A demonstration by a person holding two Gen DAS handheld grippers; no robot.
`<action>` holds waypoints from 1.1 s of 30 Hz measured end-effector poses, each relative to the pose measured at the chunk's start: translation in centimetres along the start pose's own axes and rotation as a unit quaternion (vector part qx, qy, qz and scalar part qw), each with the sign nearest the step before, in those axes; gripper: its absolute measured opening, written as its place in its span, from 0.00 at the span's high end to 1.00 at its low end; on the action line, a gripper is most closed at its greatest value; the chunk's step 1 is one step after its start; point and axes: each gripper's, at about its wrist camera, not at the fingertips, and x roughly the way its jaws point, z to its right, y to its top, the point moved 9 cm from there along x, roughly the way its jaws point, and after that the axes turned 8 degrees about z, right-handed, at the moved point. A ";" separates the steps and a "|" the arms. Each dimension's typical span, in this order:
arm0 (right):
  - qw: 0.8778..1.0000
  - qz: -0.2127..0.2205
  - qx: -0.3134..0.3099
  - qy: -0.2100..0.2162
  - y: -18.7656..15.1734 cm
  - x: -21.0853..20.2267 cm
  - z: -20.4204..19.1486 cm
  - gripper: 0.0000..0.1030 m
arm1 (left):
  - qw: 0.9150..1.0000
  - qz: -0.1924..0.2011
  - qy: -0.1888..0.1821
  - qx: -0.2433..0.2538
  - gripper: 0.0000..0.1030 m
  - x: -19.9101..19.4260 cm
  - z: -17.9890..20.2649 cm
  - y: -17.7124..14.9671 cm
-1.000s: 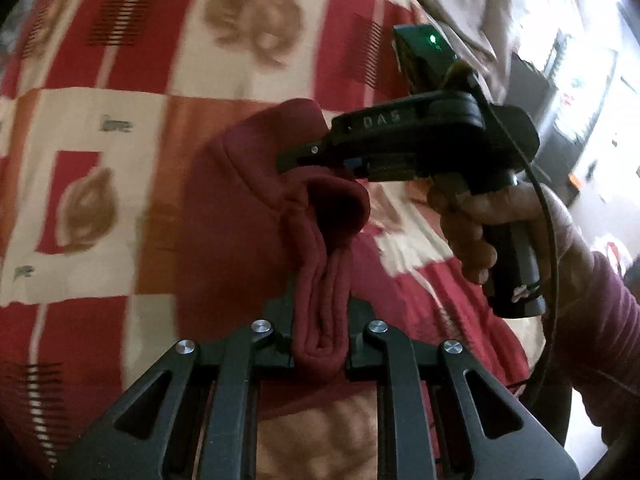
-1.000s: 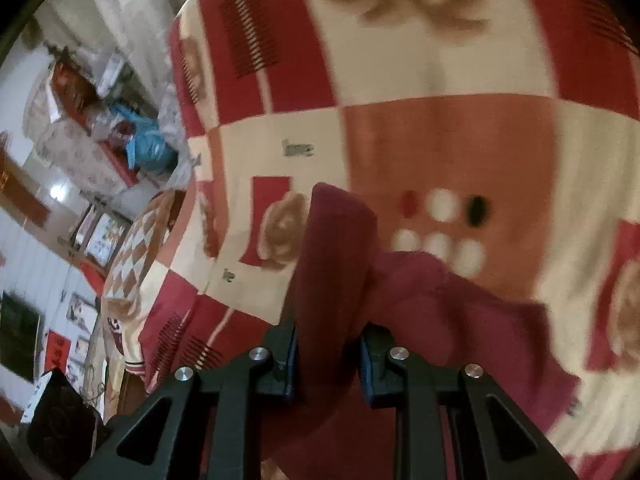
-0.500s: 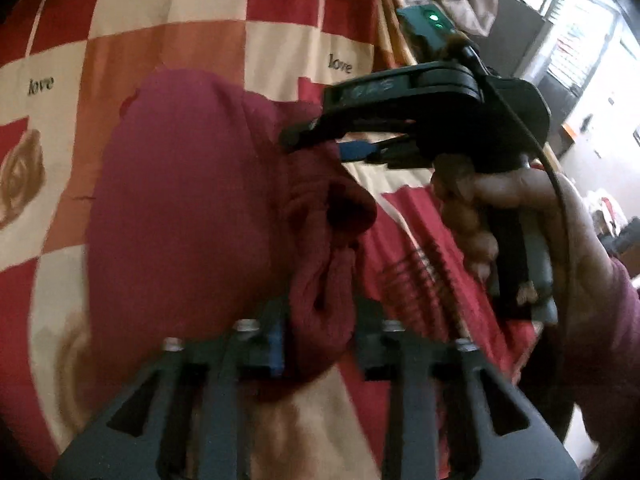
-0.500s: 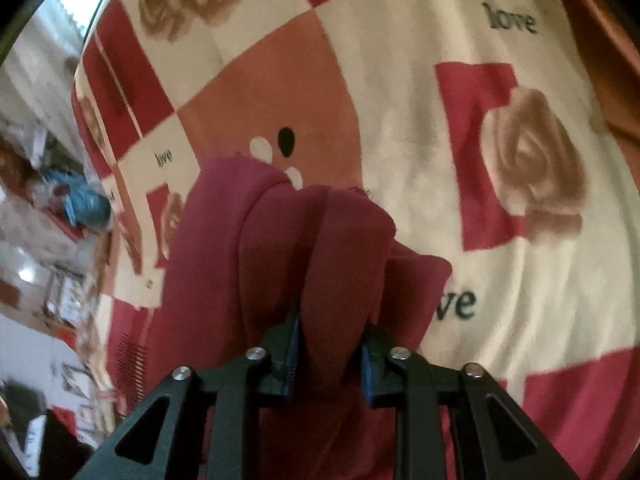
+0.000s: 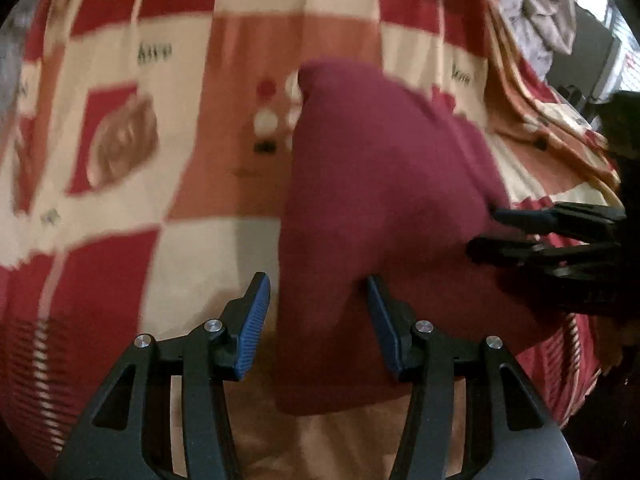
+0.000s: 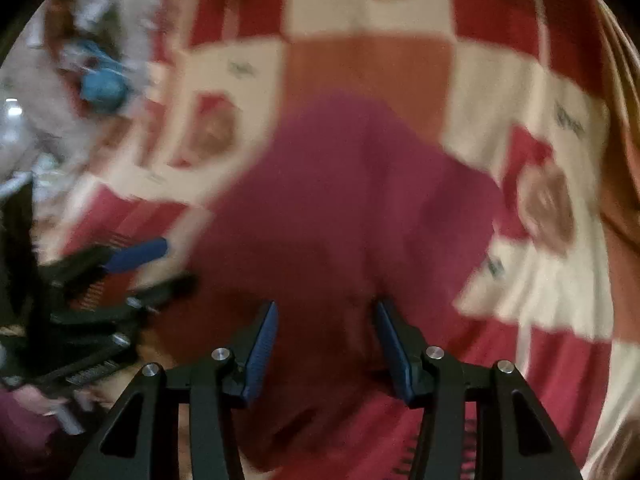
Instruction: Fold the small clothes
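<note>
Bedspread (image 5: 120,248) in red-cream checks | maroon garment (image 5: 384,200) lies flat mid-bed, apparently folded | left gripper (image 5: 318,320) fingers spread, empty | right gripper (image 6: 326,344) fingers spread, empty, straddling its near edge

A matt maroon cloth garment (image 5: 384,208) lies on a soft, fleecy blanket (image 5: 192,208) printed in red, cream and orange. Beside the garment, the left gripper (image 5: 318,316) shows matt black plastic, ribbed blue pads (image 5: 253,320) and shiny metal pins (image 5: 213,325).
</note>
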 end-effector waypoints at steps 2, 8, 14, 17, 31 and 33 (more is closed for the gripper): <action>1.000 0.001 -0.001 0.003 0.4 -0.9 -0.1 0.54 | 1.000 0.000 -0.004 -0.011 0.51 0.2 -0.1 -0.4; 0.998 0.055 0.020 0.002 6.7 -2.2 -0.9 0.53 | 1.000 0.009 -0.001 -0.005 0.51 0.3 0.4 -0.1; 0.999 0.028 0.041 -0.015 10.5 5.2 -1.6 0.53 | 1.000 0.013 0.003 0.004 0.51 0.5 0.3 0.1; 0.998 0.017 0.052 -0.027 11.3 7.7 -0.7 0.53 | 1.000 0.014 0.006 0.011 0.51 0.6 0.3 0.1; 0.997 0.019 0.074 -0.007 9.9 6.1 0.4 0.53 | 1.000 0.012 0.009 0.013 0.51 0.8 0.0 -0.1; 0.997 0.037 0.061 -0.009 9.0 3.6 0.3 0.52 | 1.000 0.011 0.009 0.011 0.51 0.8 0.1 -0.1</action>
